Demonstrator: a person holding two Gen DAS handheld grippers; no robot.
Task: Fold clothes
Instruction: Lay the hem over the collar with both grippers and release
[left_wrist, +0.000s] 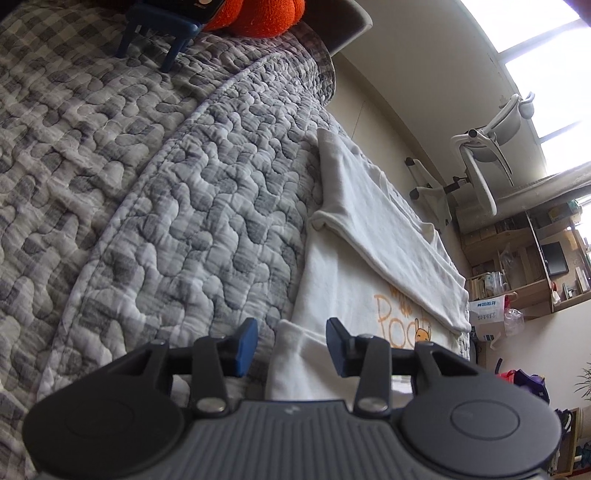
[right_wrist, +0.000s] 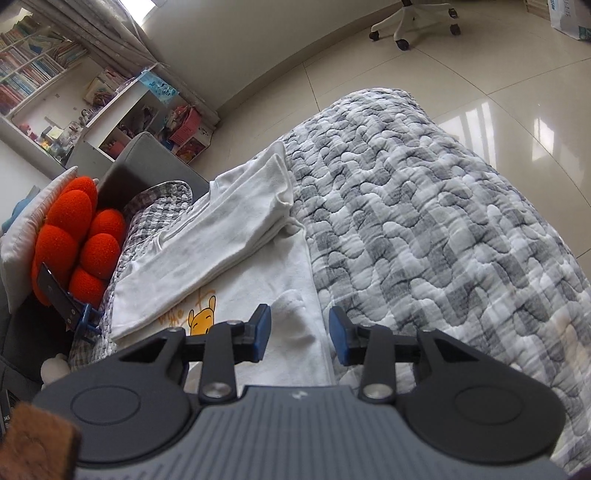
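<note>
Hovering tools (apart) over shirt

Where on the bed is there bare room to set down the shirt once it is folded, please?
The grey quilt lies bare between the white shirt and the bed's floor-side edge. It is crowded toward the orange cushion, where a small blue stand sits beside the shirt.

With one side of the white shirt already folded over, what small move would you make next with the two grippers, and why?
Probably lower both and pinch the shirt's near edge. The left gripper and right gripper stand open and empty above the white shirt, whose near side lies flat on the quilt while the far side is folded over.
</note>
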